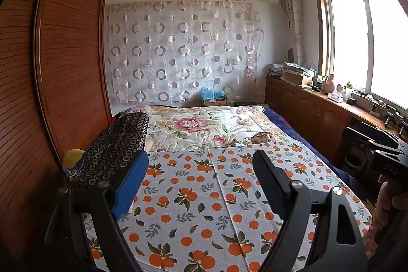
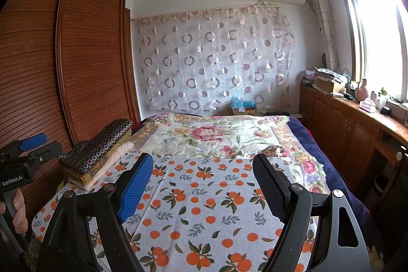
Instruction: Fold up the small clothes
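lying flat, orange-print cloth [image 2: 204,198] runs lengthwise up bed; left claw [image 1: 201,180], right claw [image 2: 202,185] wide open, empty.

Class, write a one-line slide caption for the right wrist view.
Right gripper open above the orange-print cloth on the bed, folded clothes stack at left beside the wardrobe.

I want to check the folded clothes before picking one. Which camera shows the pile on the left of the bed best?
The right wrist view is best: the pile is seen whole, with its dark ringed top piece and the yellow and cream layers beneath. In the left wrist view the pile is close, and the left tongs' blue finger hides its lower layers.
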`<state>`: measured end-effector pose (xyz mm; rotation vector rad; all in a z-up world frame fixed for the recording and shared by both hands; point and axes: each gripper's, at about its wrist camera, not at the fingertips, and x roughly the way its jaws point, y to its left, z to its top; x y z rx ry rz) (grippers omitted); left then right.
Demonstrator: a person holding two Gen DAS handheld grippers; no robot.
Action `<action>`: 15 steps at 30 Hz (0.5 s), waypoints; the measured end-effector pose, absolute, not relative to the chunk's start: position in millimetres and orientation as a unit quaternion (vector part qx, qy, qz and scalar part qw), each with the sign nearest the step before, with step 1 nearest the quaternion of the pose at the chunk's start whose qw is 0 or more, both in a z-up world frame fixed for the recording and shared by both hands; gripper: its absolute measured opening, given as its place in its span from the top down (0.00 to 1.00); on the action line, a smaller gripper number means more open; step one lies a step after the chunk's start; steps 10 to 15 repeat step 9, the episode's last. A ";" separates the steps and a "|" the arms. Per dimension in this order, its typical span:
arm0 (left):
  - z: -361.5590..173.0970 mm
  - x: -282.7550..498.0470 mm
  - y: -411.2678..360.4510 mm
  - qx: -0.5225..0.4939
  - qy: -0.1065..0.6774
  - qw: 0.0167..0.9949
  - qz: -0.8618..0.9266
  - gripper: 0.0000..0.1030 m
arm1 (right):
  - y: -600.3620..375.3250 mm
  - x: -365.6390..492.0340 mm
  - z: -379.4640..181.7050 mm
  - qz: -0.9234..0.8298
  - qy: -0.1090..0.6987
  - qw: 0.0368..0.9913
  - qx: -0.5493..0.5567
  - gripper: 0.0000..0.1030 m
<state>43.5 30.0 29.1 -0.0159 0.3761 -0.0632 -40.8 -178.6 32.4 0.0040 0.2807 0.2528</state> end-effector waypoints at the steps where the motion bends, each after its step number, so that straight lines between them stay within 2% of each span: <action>1: 29.1 43.4 30.0 -0.008 0.187 0.982 -0.031 0.18 | -178.5 -41.0 32.7 0.126 0.140 0.982 0.002 0.20; 15: 28.2 43.6 30.4 -0.008 0.186 0.982 -0.032 0.18 | -176.6 -41.7 32.4 0.124 0.140 0.982 0.003 0.20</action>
